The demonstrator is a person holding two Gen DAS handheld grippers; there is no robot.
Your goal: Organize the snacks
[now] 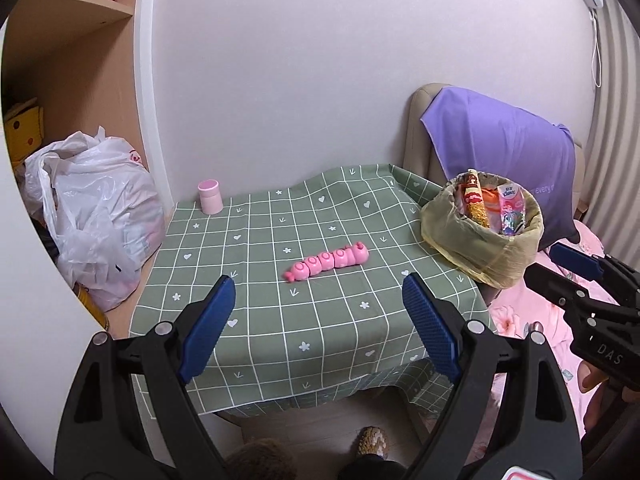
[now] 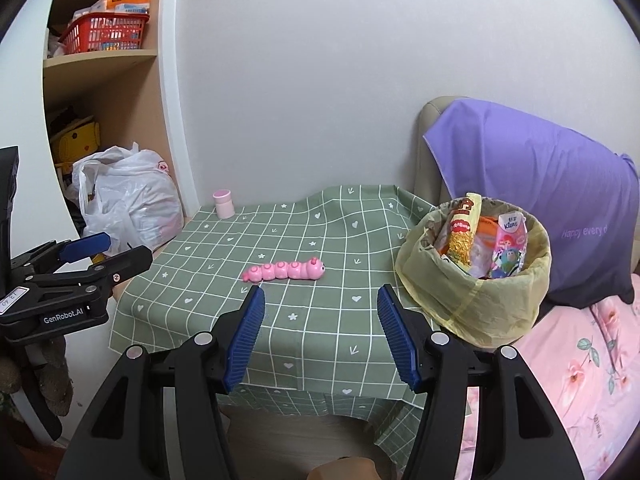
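— Two views; left wrist first?
— Left gripper (image 1: 318,312) spread wide, grasping nothing, hovering over the near edge of the green checked tablecloth (image 1: 256,336). Pink caterpillar toy (image 1: 326,266) lying mid-table, pink cup (image 1: 210,197) upright at the far left corner. Snack packets (image 1: 492,210) standing inside a bag-lined basket (image 1: 476,246) at the right edge. Right gripper (image 1: 560,270) visible at far right, fingers parted.
— And the right wrist?
— Right gripper (image 2: 320,326) released too, empty, above the cloth (image 2: 320,348). Toy (image 2: 284,271) just beyond the fingertips; basket (image 2: 460,300) to the right, snacks (image 2: 486,246) inside. Left gripper (image 2: 108,252) off to the left, open.
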